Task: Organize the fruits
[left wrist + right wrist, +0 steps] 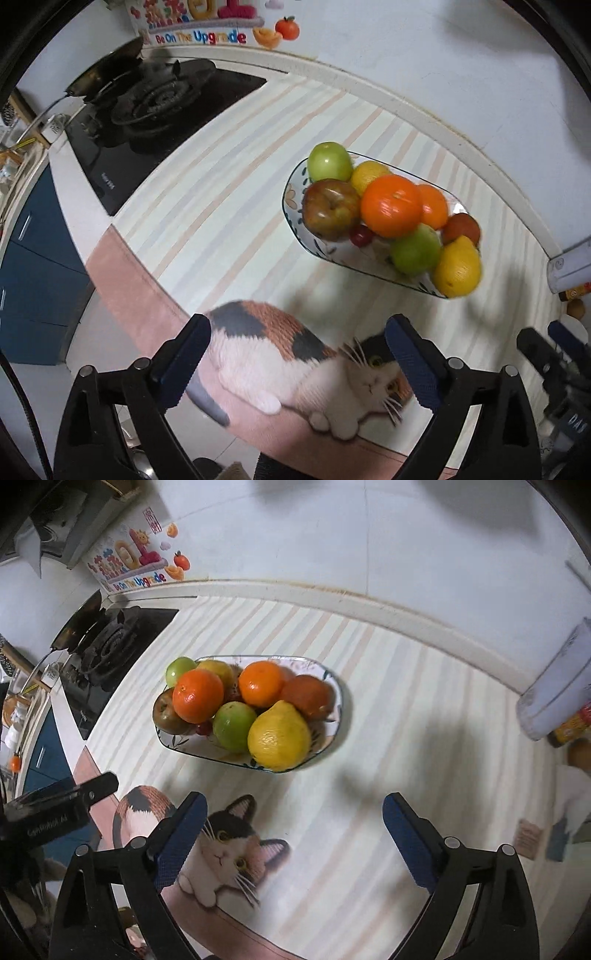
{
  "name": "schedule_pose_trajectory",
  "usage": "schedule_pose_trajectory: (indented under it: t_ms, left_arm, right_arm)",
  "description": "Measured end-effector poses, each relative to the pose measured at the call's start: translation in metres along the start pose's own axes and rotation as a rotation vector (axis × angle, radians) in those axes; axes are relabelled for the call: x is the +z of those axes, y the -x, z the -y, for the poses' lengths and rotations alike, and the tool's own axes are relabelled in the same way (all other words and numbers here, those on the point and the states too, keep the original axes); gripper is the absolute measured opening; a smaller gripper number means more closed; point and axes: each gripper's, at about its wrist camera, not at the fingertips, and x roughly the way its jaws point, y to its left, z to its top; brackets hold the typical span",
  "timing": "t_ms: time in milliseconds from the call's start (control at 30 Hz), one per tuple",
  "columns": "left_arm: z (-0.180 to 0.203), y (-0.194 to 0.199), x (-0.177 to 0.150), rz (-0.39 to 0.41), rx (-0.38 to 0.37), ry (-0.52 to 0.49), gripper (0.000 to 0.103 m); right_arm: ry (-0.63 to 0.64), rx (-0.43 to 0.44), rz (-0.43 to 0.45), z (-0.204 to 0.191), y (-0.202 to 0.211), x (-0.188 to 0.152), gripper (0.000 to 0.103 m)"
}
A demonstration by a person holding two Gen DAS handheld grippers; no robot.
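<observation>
While both sets of fingers stand spread wide with nothing between them, the left gripper hangs over a printed calico cat at the near edge of the striped mat covering the surface, and the right gripper hangs over the cat's face and the pale stripes beside it. Neither touches any fruit.

Beyond the fingers, on the mat, sits a long white dish with a dark rim line and small painted leaves, heaped with fruit. Nearest the grippers lies a pear-shaped yellow lemon, its skin pebbled and glossy, touching a green apple. A small dark red cherry peeks out low beside that apple. Above them two bright oranges rest on the pile, with a duller red-orange fruit at the dish's right end. A brownish-red apple sits at the left end, and behind it are a second green apple and another yellow fruit.

Farther off to the left stands a black gas stove, and a colourful sticker marks the white wall.
</observation>
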Motion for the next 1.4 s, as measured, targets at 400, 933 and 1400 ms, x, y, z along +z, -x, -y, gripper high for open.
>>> schedule_pose_trajectory:
  t_ms: [400, 933, 1400]
  left_arm:
    - [0.029, 0.105, -0.067, 0.133, 0.038, 0.033, 0.097]
    - [0.04, 0.238, -0.132, 0.311, 0.004, -0.039, 0.097]
    - [0.039, 0.286, -0.154, 0.414, -0.01, -0.025, 0.097]
  right_arm:
    - [0.098, 0.046, 0.063, 0.018, 0.108, -0.037, 0.098]
    - [0.145, 0.027, 0.255, 0.016, 0.273, -0.098, 0.098]
    - [0.138, 0.026, 0.306, 0.019, 0.321, -0.112, 0.098]
